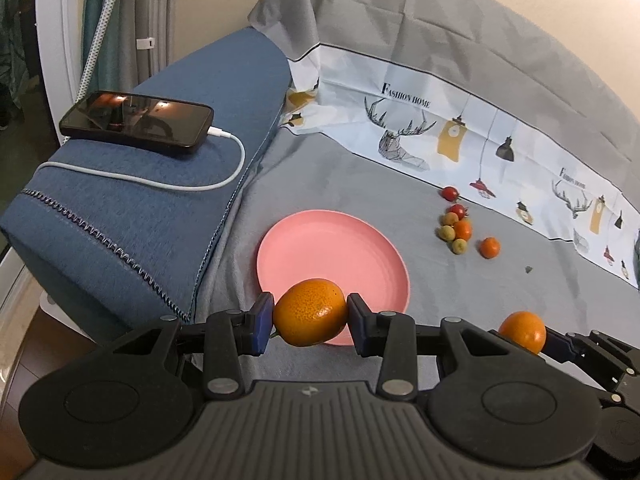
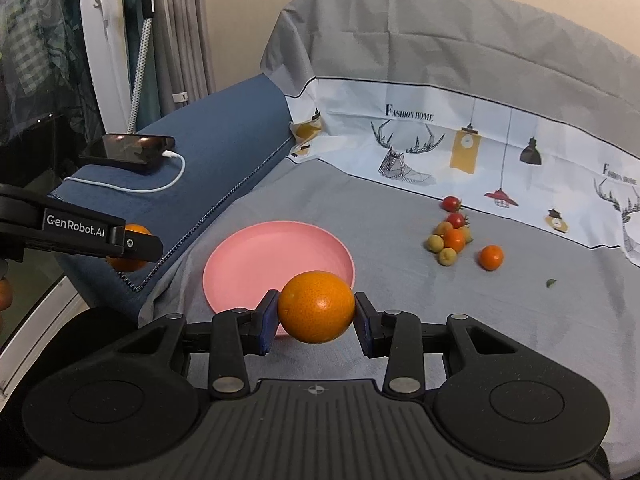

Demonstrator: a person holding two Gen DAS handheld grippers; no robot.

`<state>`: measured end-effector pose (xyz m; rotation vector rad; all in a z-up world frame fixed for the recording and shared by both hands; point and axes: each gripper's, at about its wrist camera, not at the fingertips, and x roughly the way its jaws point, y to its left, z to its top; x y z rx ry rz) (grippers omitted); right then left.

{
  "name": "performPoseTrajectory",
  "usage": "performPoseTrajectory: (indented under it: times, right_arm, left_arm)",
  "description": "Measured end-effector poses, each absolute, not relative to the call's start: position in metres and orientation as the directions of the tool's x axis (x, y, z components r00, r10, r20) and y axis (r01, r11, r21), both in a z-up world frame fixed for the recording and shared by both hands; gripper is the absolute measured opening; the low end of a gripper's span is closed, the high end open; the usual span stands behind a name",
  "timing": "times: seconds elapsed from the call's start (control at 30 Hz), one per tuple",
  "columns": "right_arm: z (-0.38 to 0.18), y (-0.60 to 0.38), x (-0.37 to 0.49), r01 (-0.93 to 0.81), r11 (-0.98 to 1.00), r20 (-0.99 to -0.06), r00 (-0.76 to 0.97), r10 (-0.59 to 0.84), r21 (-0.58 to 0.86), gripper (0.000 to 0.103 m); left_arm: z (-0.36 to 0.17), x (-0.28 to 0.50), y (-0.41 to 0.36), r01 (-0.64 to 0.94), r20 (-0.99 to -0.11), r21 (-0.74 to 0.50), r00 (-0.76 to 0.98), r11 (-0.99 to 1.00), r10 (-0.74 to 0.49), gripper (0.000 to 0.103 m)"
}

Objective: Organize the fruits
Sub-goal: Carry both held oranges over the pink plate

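Observation:
My left gripper [image 1: 310, 314] is shut on an orange [image 1: 310, 312], held just above the near edge of the empty pink plate [image 1: 332, 248]. My right gripper [image 2: 316, 308] is shut on a second orange [image 2: 316, 307], near the plate's [image 2: 260, 256] front right rim. Each gripper shows in the other's view: the right one with its orange [image 1: 524, 330] at the lower right, the left one with its orange [image 2: 130, 248] at the far left. A cluster of small fruits [image 1: 456, 226] [image 2: 450, 236], red, orange and yellow-green, lies on the grey cloth beyond the plate, with one small orange fruit [image 1: 489, 247] [image 2: 491, 257] apart.
A blue cushion [image 1: 168, 200] stands left of the plate, with a phone [image 1: 136, 122] and its white cable on top. The printed grey sheet [image 1: 440, 128] rises at the back. A small green scrap [image 1: 529, 269] lies on the cloth at the right.

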<state>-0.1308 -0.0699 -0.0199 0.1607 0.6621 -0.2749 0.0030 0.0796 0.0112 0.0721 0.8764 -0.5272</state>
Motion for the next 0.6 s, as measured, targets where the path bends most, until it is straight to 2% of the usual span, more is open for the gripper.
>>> performPoseTrajectory:
  times: [0.6]
  right_arm:
    - [-0.094, -0.096, -0.028, 0.238, 0.97, -0.723, 0.678, -0.131, 0.047, 0.041]
  left_arm:
    - [-0.062, 0.083, 0.019, 0.461, -0.843, -0.059, 0.451, 0.885, -0.291, 0.044]
